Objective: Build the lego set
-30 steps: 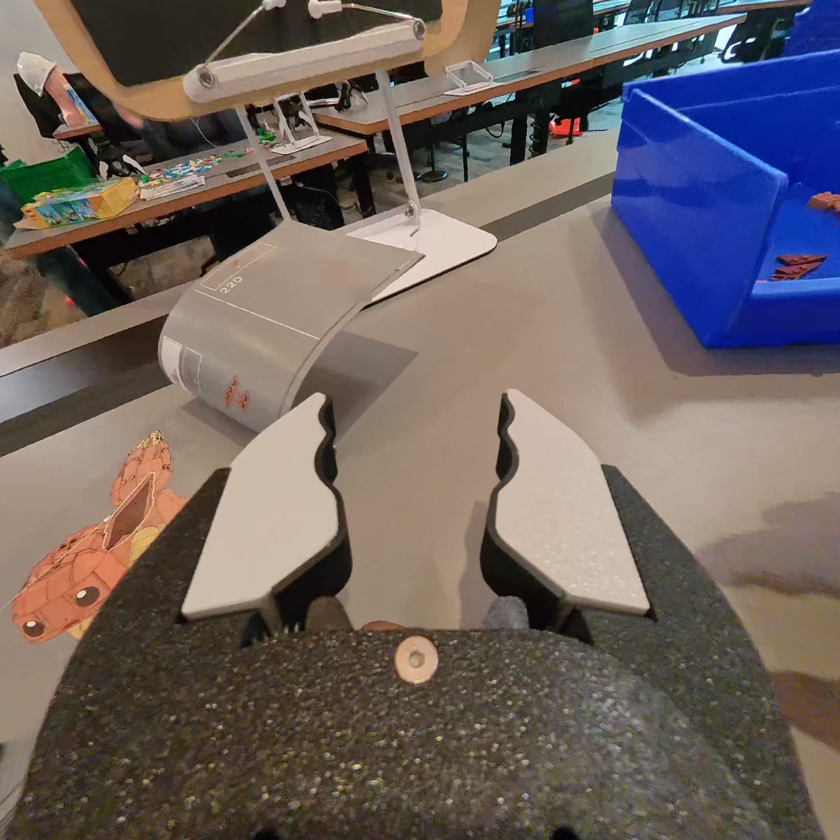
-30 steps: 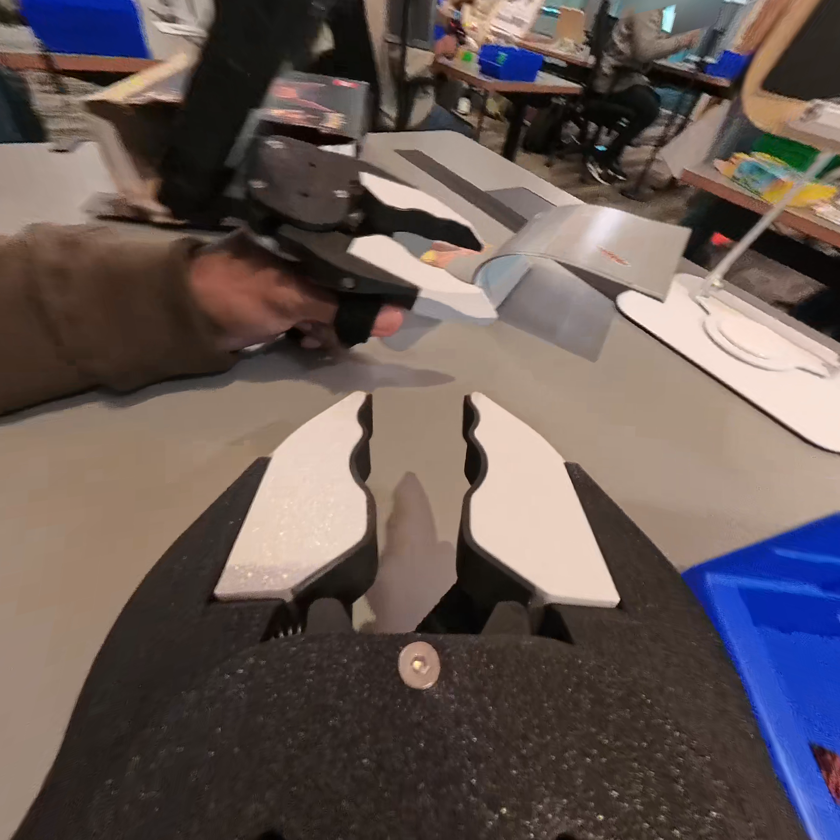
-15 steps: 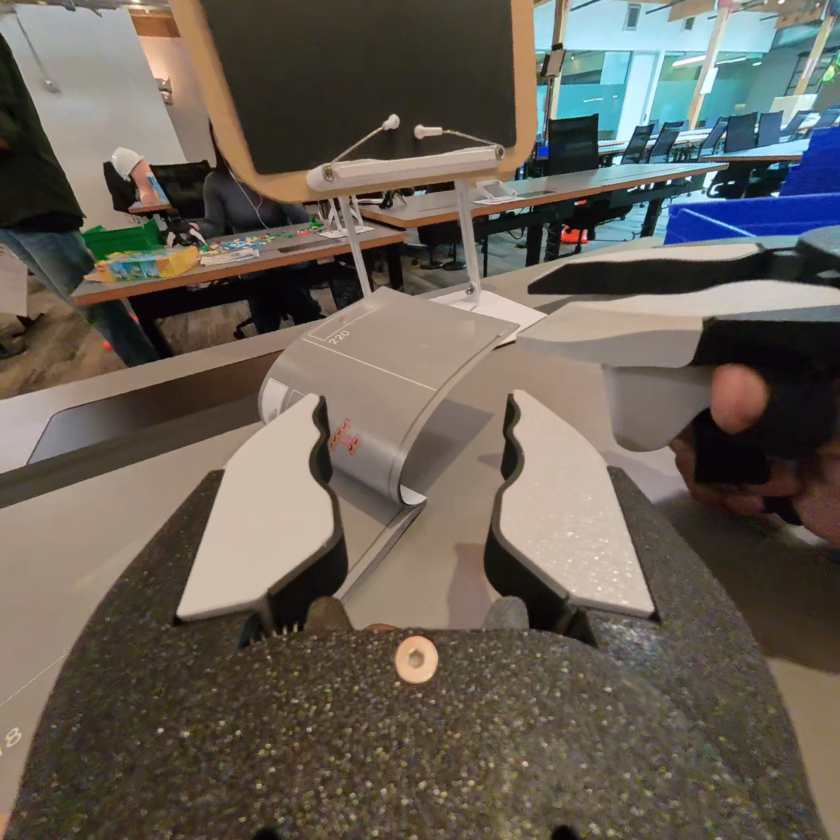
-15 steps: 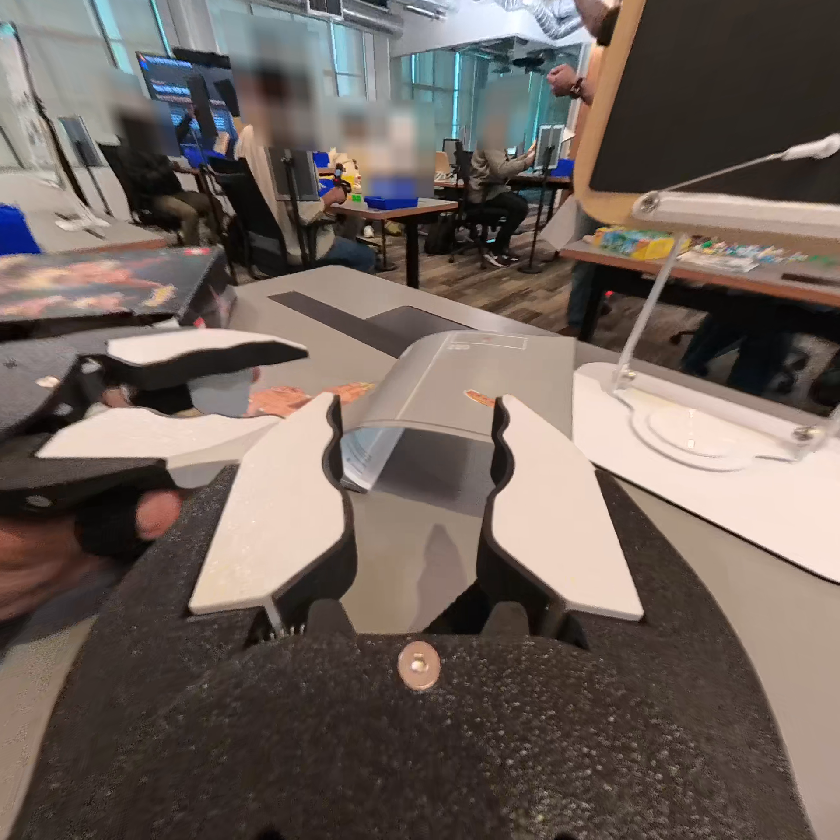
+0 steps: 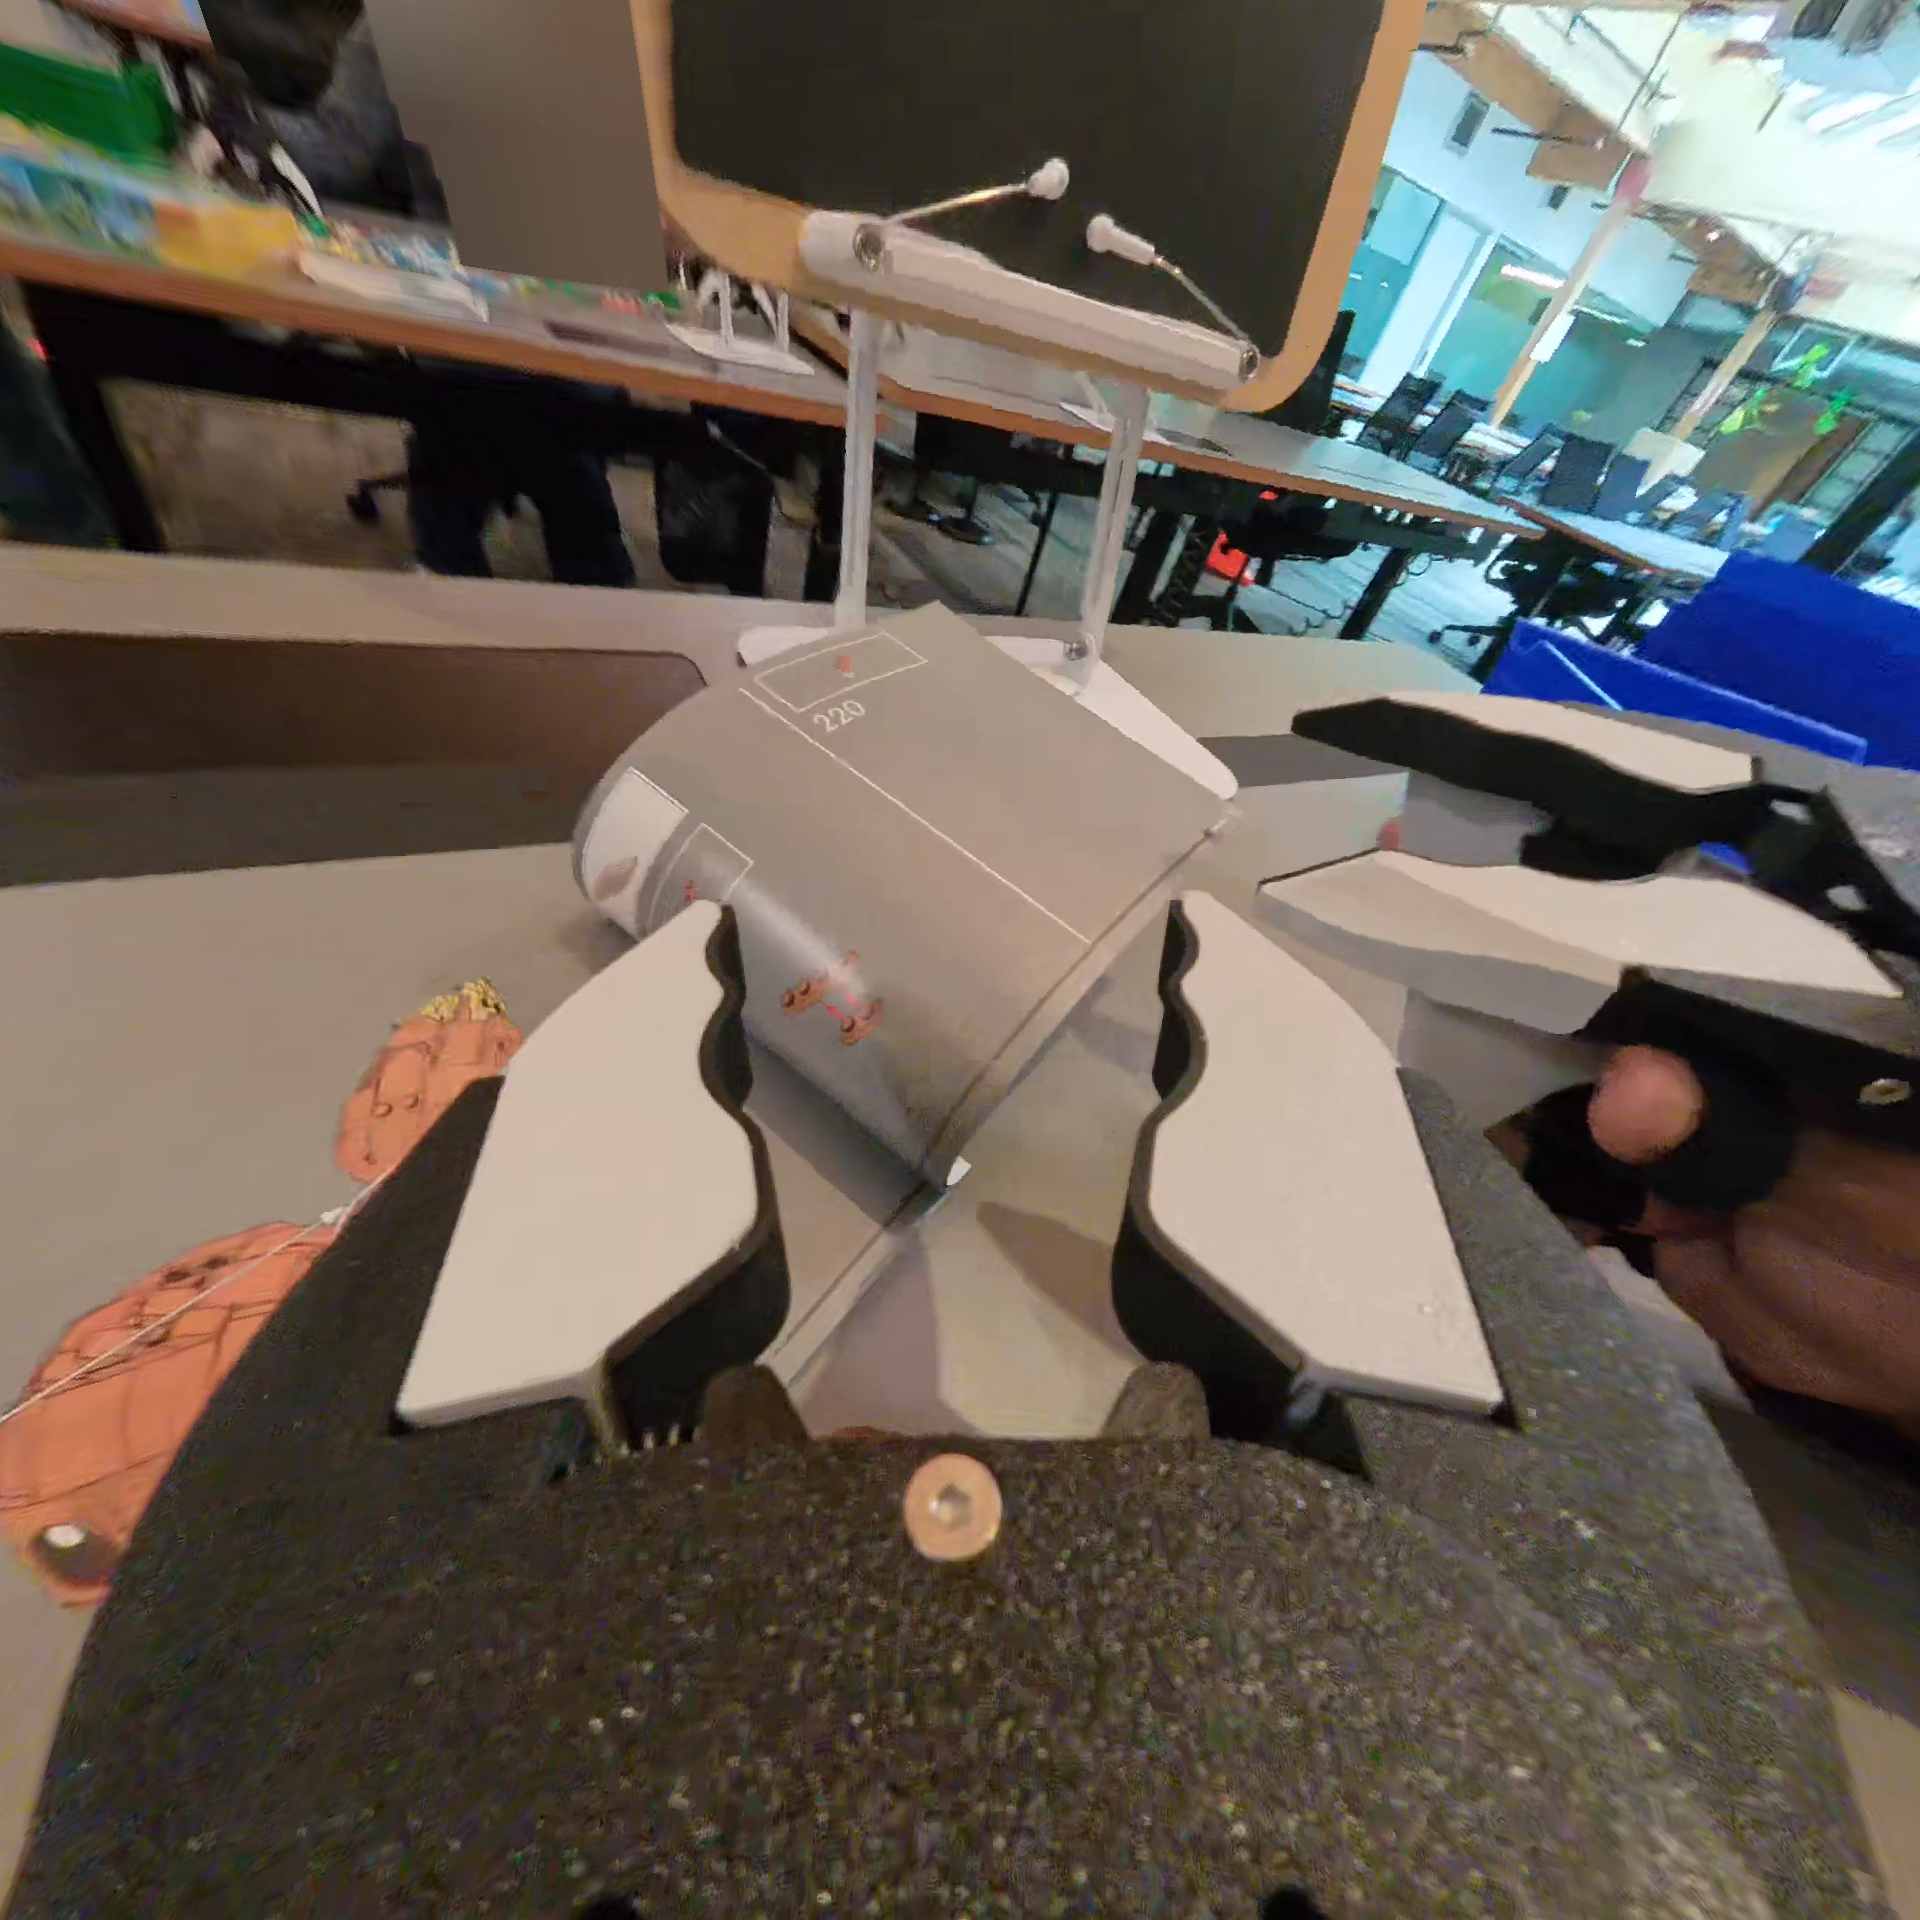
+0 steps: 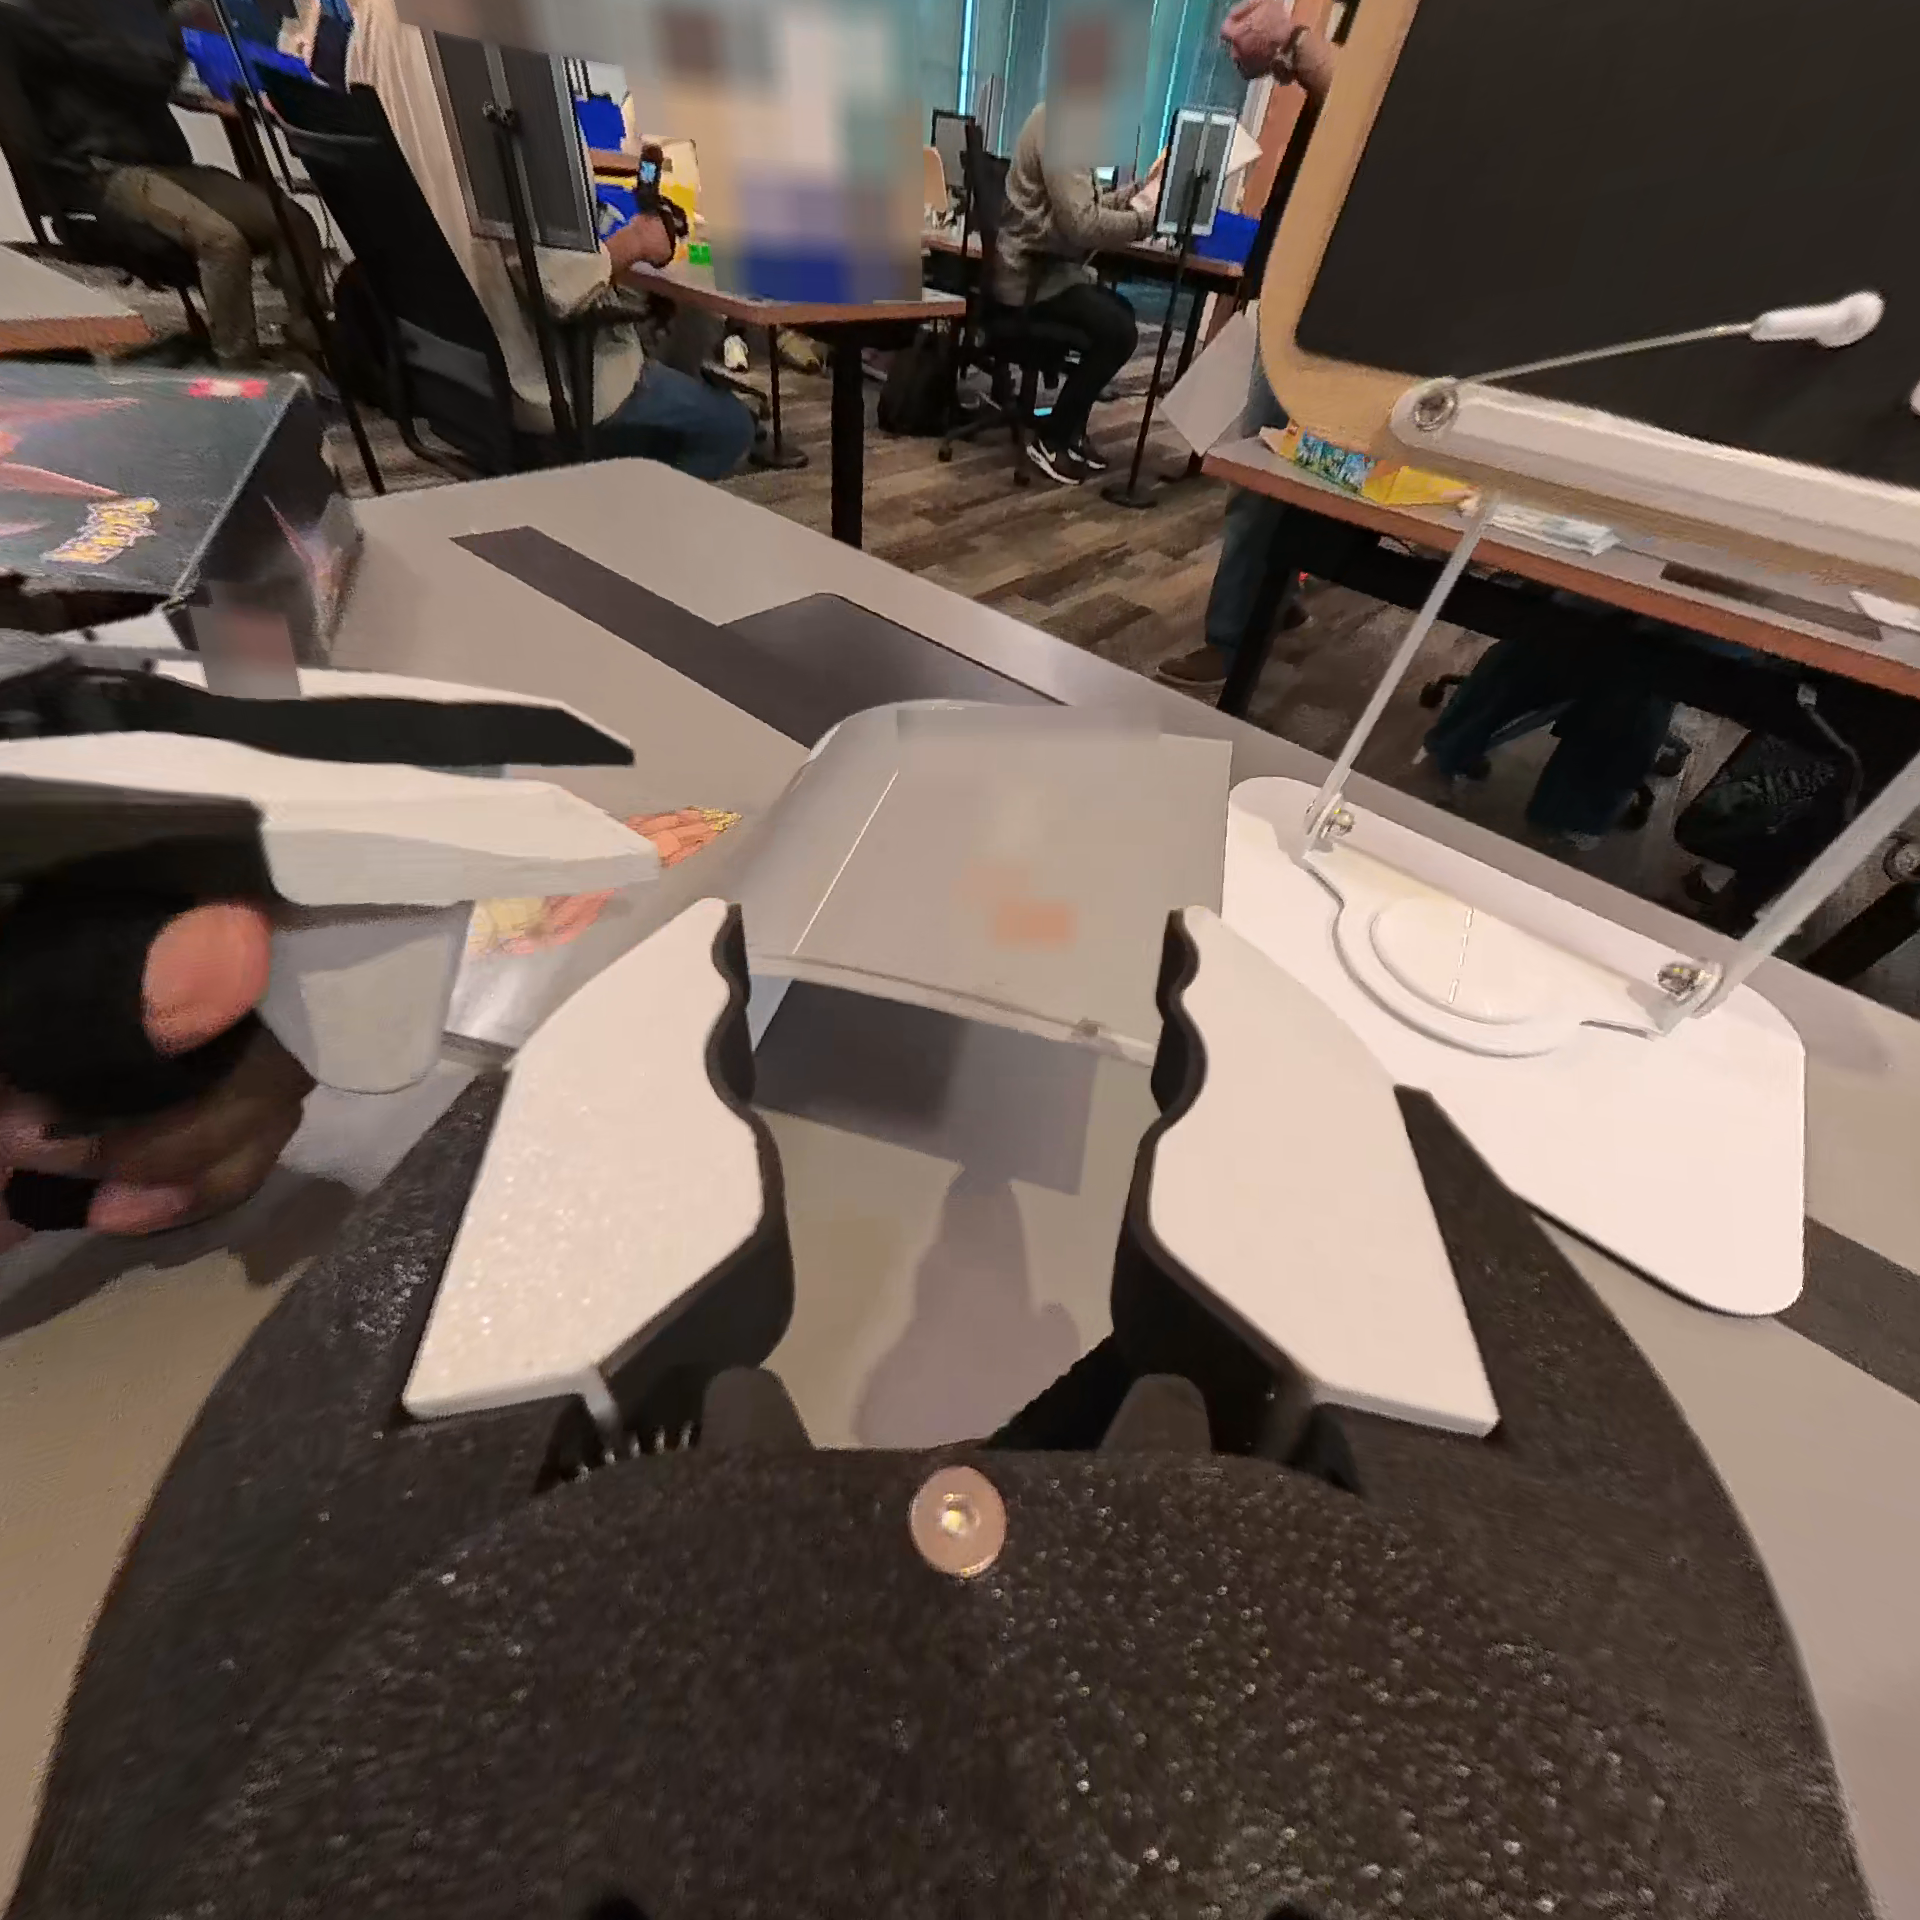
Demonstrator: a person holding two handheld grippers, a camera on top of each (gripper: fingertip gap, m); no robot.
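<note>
**Q:** What is lying ahead of the left gripper (image 5: 951,914)?

**A:** Its fingers (image 5: 613,1153) are standing wide apart, gripping nothing. A grey booklet (image 5: 935,862), its upper page curling back in an arch, is lying on the grey tabletop (image 5: 208,977) between and just beyond the fingertips; whether the left fingertip is touching the curled page cannot be told. Left of the fingers, an orange creature picture (image 5: 416,1081) is showing on the flat page.

**Q:** And the right gripper (image 6: 951,920)?

**A:** Its fingers (image 6: 1299,1164) are likewise spread and bare. The same booklet (image 6: 997,873) is arching just beyond the fingertips, its free edge facing them, with no contact visible. Right of the fingers, a white stand base (image 6: 1662,1143) is resting on the tabletop (image 6: 1818,1455). Left of them, the left gripper is reaching in, held by a hand (image 6: 135,1060) in a fingerless black glove, with a dark printed box (image 6: 156,488) behind it.

**Q:** What is sitting beyond the right gripper in the left view?

**A:** A blue bin (image 5: 1714,665).
</note>
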